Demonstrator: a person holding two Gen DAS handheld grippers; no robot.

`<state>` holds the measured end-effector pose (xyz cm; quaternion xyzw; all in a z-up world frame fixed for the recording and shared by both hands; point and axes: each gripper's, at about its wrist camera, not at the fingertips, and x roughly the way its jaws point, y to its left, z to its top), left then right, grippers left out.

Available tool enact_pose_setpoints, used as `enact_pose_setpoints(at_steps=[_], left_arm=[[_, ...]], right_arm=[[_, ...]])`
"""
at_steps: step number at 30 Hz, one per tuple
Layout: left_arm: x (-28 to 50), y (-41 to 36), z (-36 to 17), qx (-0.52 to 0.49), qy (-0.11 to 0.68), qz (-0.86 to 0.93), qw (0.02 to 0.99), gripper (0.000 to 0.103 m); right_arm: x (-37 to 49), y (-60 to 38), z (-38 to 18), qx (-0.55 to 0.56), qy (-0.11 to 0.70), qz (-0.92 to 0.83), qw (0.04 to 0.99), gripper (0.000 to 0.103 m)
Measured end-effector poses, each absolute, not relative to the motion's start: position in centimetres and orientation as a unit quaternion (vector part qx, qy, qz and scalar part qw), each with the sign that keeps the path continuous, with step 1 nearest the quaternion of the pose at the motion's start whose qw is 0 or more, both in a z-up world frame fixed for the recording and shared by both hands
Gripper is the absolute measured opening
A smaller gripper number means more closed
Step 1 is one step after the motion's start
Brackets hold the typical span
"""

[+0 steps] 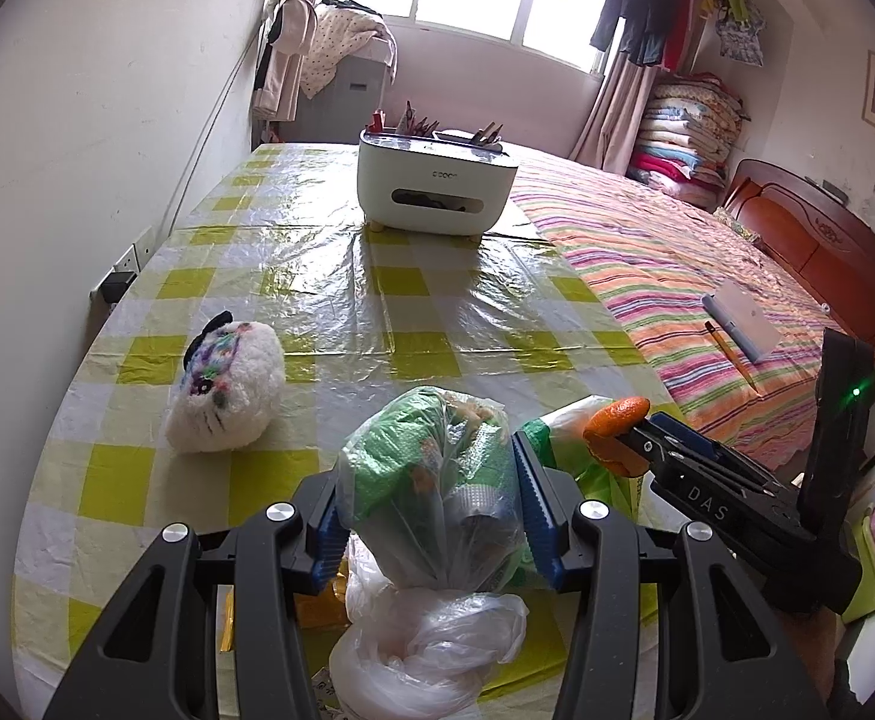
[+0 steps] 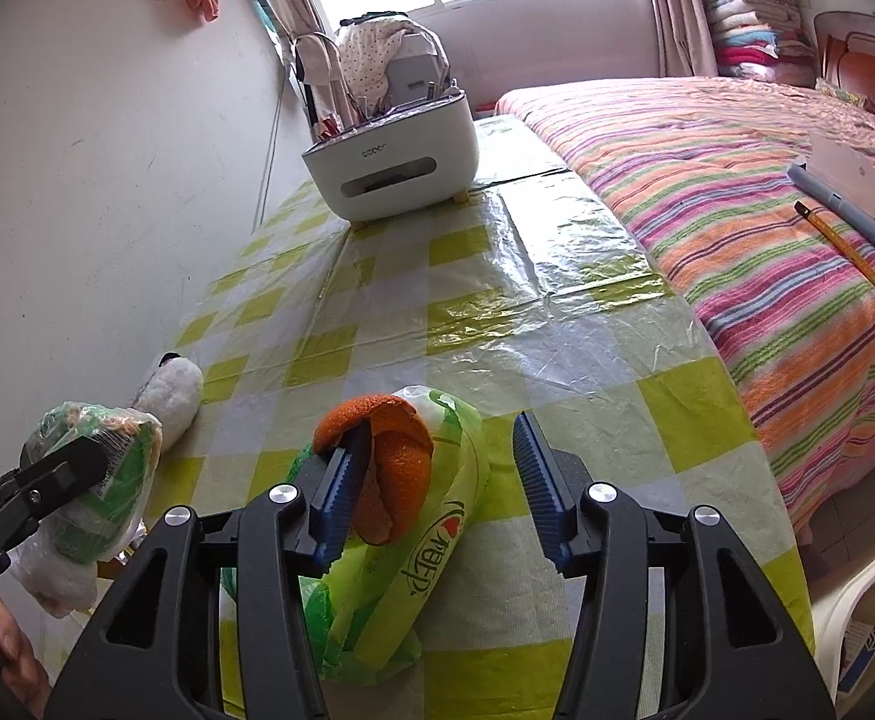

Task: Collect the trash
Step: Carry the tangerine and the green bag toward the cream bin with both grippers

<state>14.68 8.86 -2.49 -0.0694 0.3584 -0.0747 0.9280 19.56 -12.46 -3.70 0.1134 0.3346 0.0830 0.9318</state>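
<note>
Left wrist view: the left gripper (image 1: pixel 431 516) fills the bottom centre, its blue-padded jaws clamped on a bundled clear plastic bag of green and white wrappers (image 1: pixel 431 480), with more crumpled clear plastic (image 1: pixel 431 648) bunched below it. At lower right the right gripper (image 1: pixel 623 438) reaches in with a curled piece of orange peel (image 1: pixel 617 420) at its tip, over a light green plastic bag (image 1: pixel 563 426). A white fluffy plush toy (image 1: pixel 227 390) lies at left on the yellow-and-white checked worktop (image 1: pixel 377 300), and a white plastic organiser box (image 1: pixel 437 186) stands at the far end.

Right wrist view: the right gripper's jaws stand apart; the peel (image 2: pixel 389 462) rests against the left pad only, lying on the green bag (image 2: pixel 431 540) at lower centre. A striped bed (image 2: pixel 737 210) fills the right side, with a yellow pencil (image 2: pixel 845 252) on it.
</note>
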Motion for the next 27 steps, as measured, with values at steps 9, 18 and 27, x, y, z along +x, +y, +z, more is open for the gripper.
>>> enact_pose_setpoints(at_steps=[9,18,27], left_arm=[[14.7,9.0,-2.6,-0.071,0.362,-0.072,0.927,0.047],[14.4,8.9,-2.3,-0.073,0.355,-0.077,0.929,0.047],[13.9,7.3,-1.7,-0.067,0.346,-0.094,0.931,0.047]], right_arm=[[19.8,-10.5,-3.8,0.089,0.353,0.120,0.924,0.014],[17.6,-10.9,-1.7,0.104,0.314,0.124,0.935,0.012],[15.7,-12.0,-0.2,0.106,0.297,0.118,0.942,0.012]])
